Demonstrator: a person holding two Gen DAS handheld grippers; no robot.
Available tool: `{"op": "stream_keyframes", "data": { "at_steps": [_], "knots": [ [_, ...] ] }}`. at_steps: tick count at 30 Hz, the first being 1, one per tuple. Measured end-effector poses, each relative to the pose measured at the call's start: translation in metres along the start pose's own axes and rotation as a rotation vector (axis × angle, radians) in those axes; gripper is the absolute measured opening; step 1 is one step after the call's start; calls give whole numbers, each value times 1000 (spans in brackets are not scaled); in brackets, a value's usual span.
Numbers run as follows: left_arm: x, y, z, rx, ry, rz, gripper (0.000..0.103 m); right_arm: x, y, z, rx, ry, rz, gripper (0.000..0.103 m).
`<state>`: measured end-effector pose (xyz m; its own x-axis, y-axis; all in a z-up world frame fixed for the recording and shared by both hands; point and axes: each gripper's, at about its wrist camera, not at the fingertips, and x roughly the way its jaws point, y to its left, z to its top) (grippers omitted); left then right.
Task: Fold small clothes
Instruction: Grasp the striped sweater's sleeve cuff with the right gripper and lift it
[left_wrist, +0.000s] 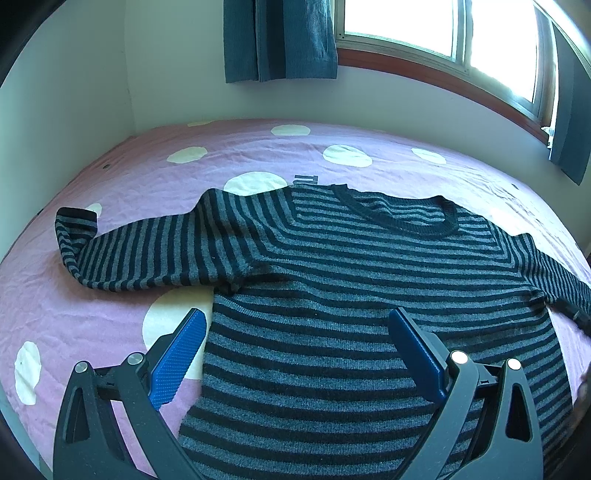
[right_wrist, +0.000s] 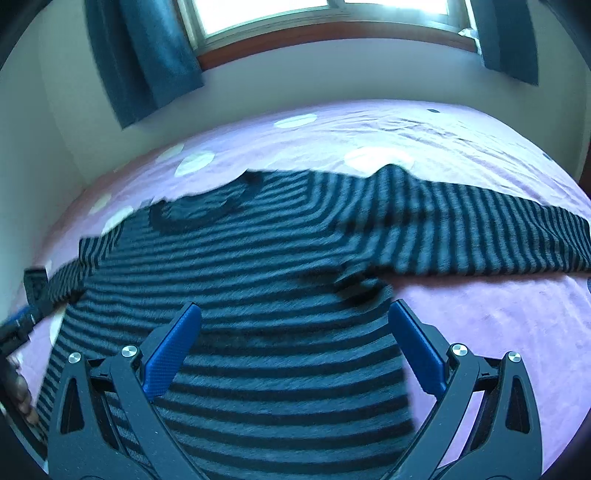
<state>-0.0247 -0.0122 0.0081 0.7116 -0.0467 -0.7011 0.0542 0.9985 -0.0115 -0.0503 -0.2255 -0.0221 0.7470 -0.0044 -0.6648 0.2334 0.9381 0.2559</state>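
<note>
Pink bedsheet (left_wrist: 110, 295) with white dots; teal curtain (left_wrist: 280, 37); bright wood-framed window (left_wrist: 399, 22); pale wall (left_wrist: 177, 92).

The sweater (left_wrist: 369, 295) is showing narrow stripes of black and grey, with a solid black collar (left_wrist: 399, 221). The bedsheet (left_wrist: 92, 302) beneath is showing pink with cream-white polka dots. Both grippers, the left gripper (left_wrist: 295, 325) and the right gripper (right_wrist: 295, 321), are showing black frames with blue textured pads (left_wrist: 177, 365). The curtains (left_wrist: 280, 37) are looking dark teal-blue, the window frame (left_wrist: 424, 70) reddish brown, the wall (left_wrist: 177, 99) white.
</note>
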Motion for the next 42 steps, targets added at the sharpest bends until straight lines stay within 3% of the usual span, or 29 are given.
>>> {"op": "stream_keyframes", "data": {
  "at_steps": [4,7,10,12,15,17,19,22,26,28,29,30,32,35,39,42],
  "knots": [
    [5,2,-2,3,4,4,98,-22,-72,26,154,-70,-10,101],
    [10,6,-4,-1,16,1,98,-47,-151,38,314,-155,-31,101],
    [16,9,-4,-16,28,-6,98,-69,-239,43,464,-202,-95,88],
    [18,11,-5,-27,30,-11,98,-78,-301,42,558,-199,-158,80],
    [21,12,-5,-28,25,-6,98,-77,-371,32,682,-158,-185,73],
    [24,13,-5,-26,26,2,98,-71,-400,23,751,-134,-167,69],
    [27,16,-5,-38,32,10,98,-58,-425,12,816,-108,-82,61],
    [30,19,-6,-47,40,21,98,-38,-437,4,847,-82,26,60],
    [32,21,-6,-43,47,35,98,-25,-431,9,807,-82,74,57],
    [33,21,-6,-41,48,39,98,-16,-426,13,788,-52,96,35],
    [34,22,-6,-42,51,41,98,-12,-423,13,776,-31,102,17],
    [35,21,-6,-43,54,41,98,-9,-420,13,760,-8,99,8],
    [36,23,-7,-47,63,41,98,-14,-415,15,723,-14,30,7],
    [32,27,-8,-45,54,37,98,-33,-423,11,768,-99,-41,6],
    [34,32,-9,-36,56,44,98,-43,-414,9,764,-106,-69,6],
    [36,36,-9,-48,73,32,98,-58,-393,22,734,-164,-38,6]
  ]
}}
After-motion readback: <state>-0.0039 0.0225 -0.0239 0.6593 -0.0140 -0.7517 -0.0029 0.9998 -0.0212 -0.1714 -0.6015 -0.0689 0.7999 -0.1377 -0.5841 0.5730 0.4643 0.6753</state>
